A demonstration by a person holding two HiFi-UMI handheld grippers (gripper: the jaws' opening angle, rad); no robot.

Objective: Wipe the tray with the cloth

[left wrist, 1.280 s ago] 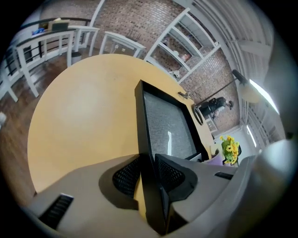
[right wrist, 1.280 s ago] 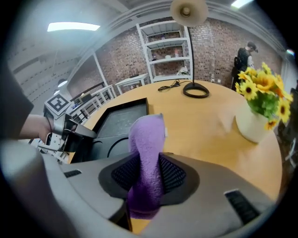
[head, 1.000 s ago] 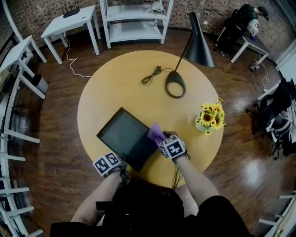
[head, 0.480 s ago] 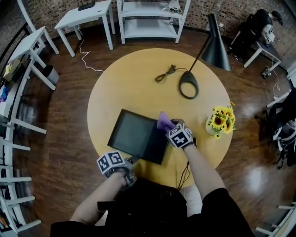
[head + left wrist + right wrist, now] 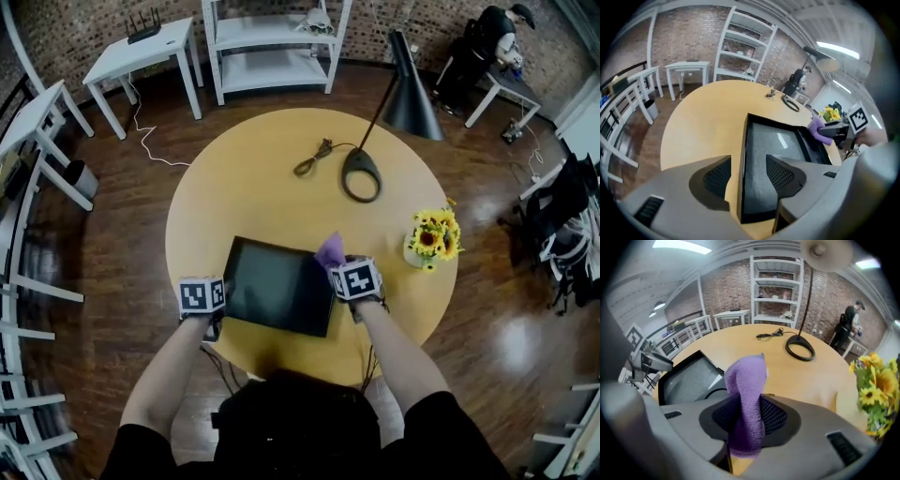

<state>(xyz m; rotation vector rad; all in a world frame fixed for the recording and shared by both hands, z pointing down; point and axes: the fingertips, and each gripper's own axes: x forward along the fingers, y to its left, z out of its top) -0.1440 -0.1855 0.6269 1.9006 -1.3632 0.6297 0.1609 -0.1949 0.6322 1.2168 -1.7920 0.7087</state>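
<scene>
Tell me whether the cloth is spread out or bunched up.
Bunched up: the purple cloth stands as a narrow upright wad, pinched in the shut right gripper.

A round yellow table (image 5: 253, 187) is seen on a wooden floor (image 5: 122, 234). A black tray (image 5: 277, 286) is laid flat toward its 6 o'clock edge. A lamp (image 5: 361, 175) is based toward 1 o'clock, with a cord (image 5: 314, 157) coiled just beside it at 12. Flowers (image 5: 429, 239) are stood at 3 o'clock, apart from the tray.
</scene>
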